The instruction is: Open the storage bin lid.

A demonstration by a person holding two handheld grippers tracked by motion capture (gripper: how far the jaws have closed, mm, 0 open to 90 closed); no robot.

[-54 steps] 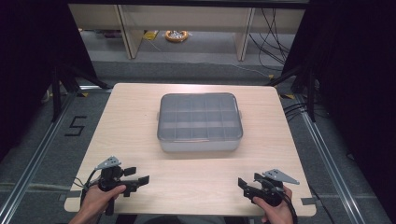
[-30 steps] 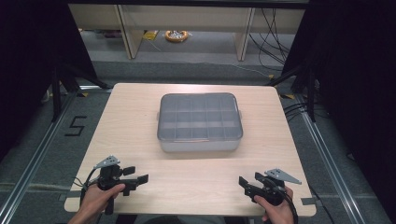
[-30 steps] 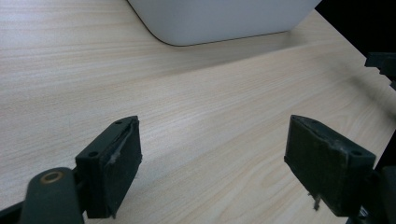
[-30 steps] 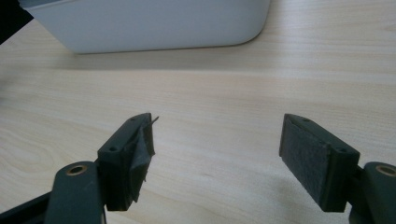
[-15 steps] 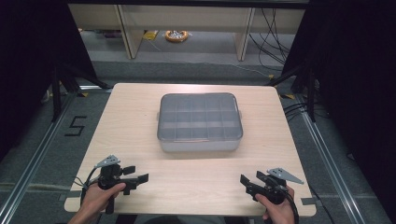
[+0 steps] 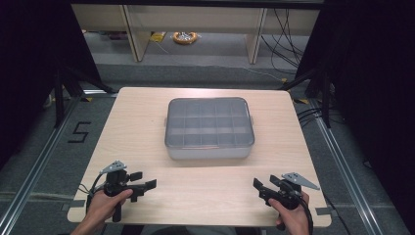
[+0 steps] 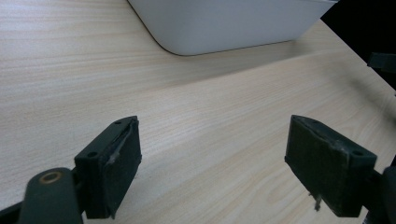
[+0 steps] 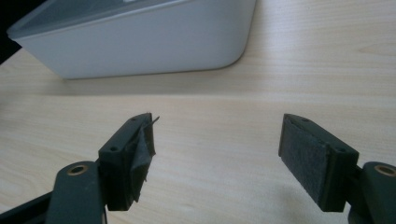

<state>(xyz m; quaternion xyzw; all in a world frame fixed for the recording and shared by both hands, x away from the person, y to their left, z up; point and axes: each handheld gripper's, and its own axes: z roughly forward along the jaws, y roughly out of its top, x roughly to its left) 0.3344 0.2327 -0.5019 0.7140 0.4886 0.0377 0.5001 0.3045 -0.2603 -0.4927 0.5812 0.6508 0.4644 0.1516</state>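
Black jaws, two to each gripper, stand nearest in the gripper views, and in both pairs they are spread wide with bare wood between them and nothing clamped. In the left gripper view the left gripper (image 7: 212,158) looks across the table toward a rounded corner of the white box base, which sits well beyond the jaw tips. In the right gripper view the right gripper (image 8: 217,149) faces another rounded corner of the same base, also apart from it; a torn flap of pad material hangs off its left-hand jaw.

From the high view, two hands come in at the near edge, one gripper in each. The left gripper (image 6: 147,185) rests low over the near left part of the pale wooden table (image 6: 132,127), jaws pointing right. The right gripper (image 6: 258,186) sits over the near right part, jaws pointing left. The two are well apart from each other, and each carries one grey three-cornered plate on top.

Farther on, near the middle of the table, lies one compartment box (image 6: 209,126) with a translucent grey lid shut over a white base. Through the lid a grid of dividers shows, roughly three rows deep; the exact count of cells is hard to tell. Neither gripper touches it.

Beyond the table, on the floor, lies one coil of yellow cord (image 6: 185,37) between pale furniture legs.
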